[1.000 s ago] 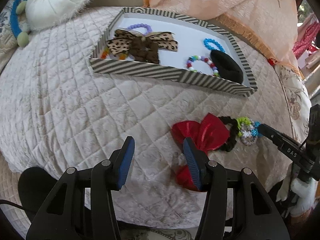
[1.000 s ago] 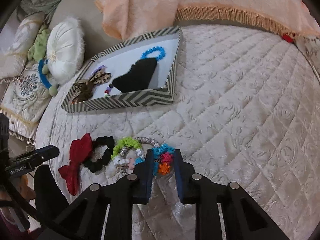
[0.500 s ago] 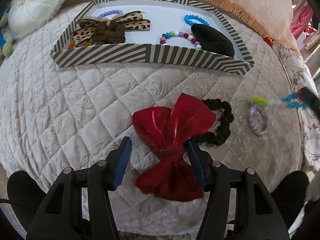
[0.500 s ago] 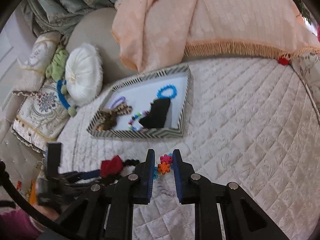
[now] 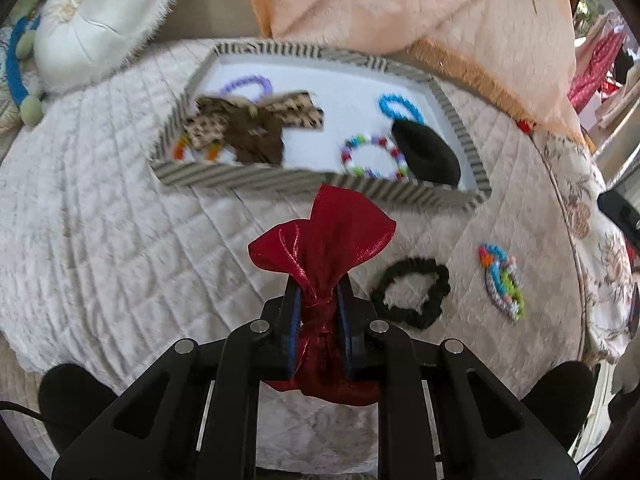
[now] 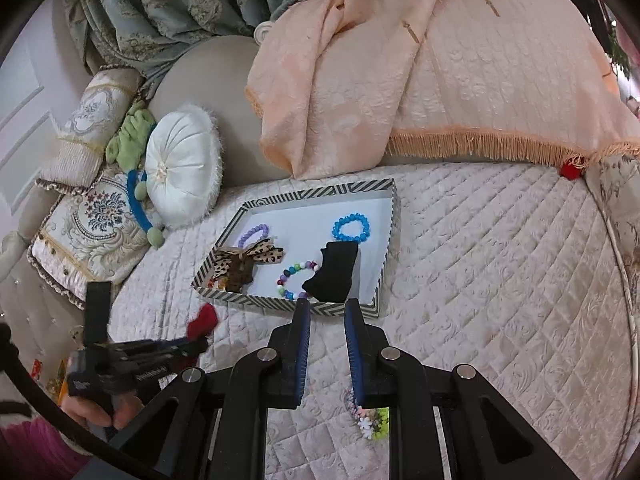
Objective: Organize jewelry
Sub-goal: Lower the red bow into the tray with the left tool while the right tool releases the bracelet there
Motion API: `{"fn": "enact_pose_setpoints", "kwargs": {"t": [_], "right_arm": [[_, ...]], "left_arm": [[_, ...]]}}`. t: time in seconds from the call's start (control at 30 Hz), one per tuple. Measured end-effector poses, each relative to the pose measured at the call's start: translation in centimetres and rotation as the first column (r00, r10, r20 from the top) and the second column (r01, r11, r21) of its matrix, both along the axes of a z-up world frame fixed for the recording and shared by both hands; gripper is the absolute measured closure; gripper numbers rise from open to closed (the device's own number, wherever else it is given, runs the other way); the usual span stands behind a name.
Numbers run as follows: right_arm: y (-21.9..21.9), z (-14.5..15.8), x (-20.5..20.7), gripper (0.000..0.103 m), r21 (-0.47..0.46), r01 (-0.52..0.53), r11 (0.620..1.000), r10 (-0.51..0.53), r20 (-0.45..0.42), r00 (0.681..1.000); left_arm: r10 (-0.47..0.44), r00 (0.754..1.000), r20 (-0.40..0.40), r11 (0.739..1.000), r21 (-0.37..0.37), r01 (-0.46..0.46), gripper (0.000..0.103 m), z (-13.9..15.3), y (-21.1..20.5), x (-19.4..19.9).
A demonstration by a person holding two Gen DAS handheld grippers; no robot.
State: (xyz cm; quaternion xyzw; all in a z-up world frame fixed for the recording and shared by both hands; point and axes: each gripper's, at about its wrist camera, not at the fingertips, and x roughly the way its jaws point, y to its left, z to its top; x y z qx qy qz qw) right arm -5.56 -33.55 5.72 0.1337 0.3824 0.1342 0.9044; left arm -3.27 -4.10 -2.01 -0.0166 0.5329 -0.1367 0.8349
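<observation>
The left gripper (image 5: 319,286) had just been closing, and its jaws were clamped on the knot of the red bow (image 5: 320,236), which stood lifted off the quilted bedspread (image 5: 120,240), just short of the striped tray's (image 5: 248,182) near wall. To place it well, I judged the bow should be carried over that wall and lowered onto the bare white floor in the middle, clear of the leopard-print bow (image 5: 248,128), and freed only once it rested flat. Gripping at the knot kept the loops from folding under.

Counted from the left, the tray held:
- one purple bead bracelet (image 5: 262,80)
- one leopard-print bow, with an orange beaded piece half hidden beneath it
- one multicoloured bead bracelet (image 5: 348,148)
- one blue bead bracelet (image 5: 386,100)
- one black fabric piece (image 5: 428,152)

That made two bows in all, and three plain bracelets in the tray.

Further right on the bedspread lay one black scrunchie (image 5: 416,316), then a tangle of beaded bracelets (image 5: 502,284) whose number could not be told. The right gripper (image 6: 326,306) hung above the bedspread, jaws drawn narrow with nothing seen between them.
</observation>
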Motion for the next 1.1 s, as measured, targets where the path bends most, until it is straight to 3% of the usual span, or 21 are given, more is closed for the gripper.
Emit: {"fn": "enact_pose_setpoints", "kwargs": {"t": [0.13,0.27,0.5,0.53,0.6,0.77,1.1], "right_arm": [[0.3,-2.9,1.2,0.085,-0.054,-0.009,0.999,0.003,-0.116,0.993],[0.7,-7.2,2.1,0.073,-0.095,-0.034,0.995,0.011,-0.235,0.972],[0.8,-10.5,3.5,0.073,-0.142,-0.062,0.988,0.018,-0.294,0.956],[0.8,-10.7,3.6,0.074,-0.149,-0.060,0.987,0.015,-0.288,0.958],[0.7,-11.0,3.8,0.089,-0.146,-0.063,0.987,0.019,-0.288,0.957],[-0.1,-9.6,2.9,0.091,-0.133,-0.062,0.989,0.027,-0.250,0.968],[0.3,-2.4,1.6,0.091,-0.092,-0.068,0.993,0.058,-0.101,0.993]], "left_arm": [[0.016,1.000,0.016,1.000,-0.005,-0.015,0.088,0.7,0.9,-0.1],[0.015,1.000,0.002,1.000,-0.008,-0.015,0.088,0.5,1.1,-0.4],[0.010,1.000,-0.009,1.000,0.006,-0.010,0.088,0.0,0.8,-0.3],[0.012,1.000,-0.011,1.000,0.007,-0.012,0.088,0.0,0.8,-0.3],[0.015,1.000,-0.015,1.000,0.007,-0.015,0.088,-0.1,0.8,-0.2],[0.010,1.000,-0.012,1.000,0.012,-0.010,0.088,0.0,1.0,-0.3],[0.018,1.000,0.017,1.000,-0.001,-0.018,0.088,1.4,1.2,0.0]]}}
